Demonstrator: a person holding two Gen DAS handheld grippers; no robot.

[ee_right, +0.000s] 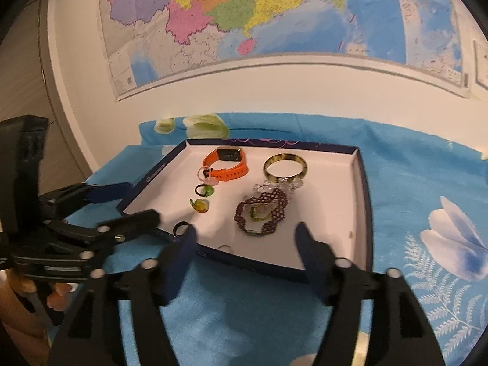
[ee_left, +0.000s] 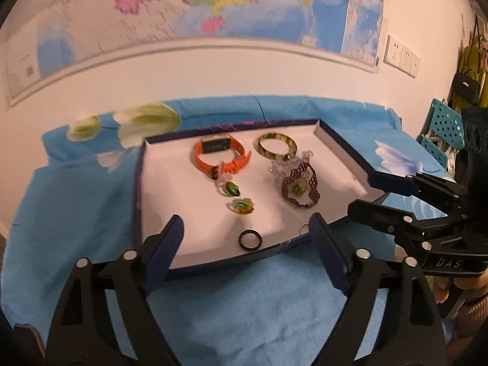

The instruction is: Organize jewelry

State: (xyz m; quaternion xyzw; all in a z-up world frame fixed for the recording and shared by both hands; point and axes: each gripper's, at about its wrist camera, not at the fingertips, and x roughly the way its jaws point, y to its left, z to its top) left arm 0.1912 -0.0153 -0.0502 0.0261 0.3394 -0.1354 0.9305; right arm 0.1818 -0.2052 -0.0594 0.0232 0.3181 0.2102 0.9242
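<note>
A shallow tray [ee_left: 335, 143] with a white floor and dark blue walls holds the jewelry. An orange watch [ee_left: 221, 155], a tortoiseshell bangle [ee_left: 277, 147], a clear bead bracelet [ee_left: 288, 164] and a maroon beaded bracelet [ee_left: 300, 187] lie in it. Nearer the front lie a green ring [ee_left: 231, 189], a yellow-green ring [ee_left: 242, 206], a black ring [ee_left: 250, 240] and a small silver ring [ee_left: 302, 228]. My left gripper [ee_left: 246, 219] hovers open over the tray's front edge, holding nothing. My right gripper [ee_right: 246, 228] is open and empty before the maroon bracelet [ee_right: 262, 213].
The tray rests on a blue flowered cloth [ee_right: 411, 183] that covers the table. A white wall with a coloured map [ee_right: 244, 15] rises close behind. A teal perforated chair [ee_left: 442, 128] stands at the right. The other gripper [ee_right: 141, 201] sits at the tray's left corner.
</note>
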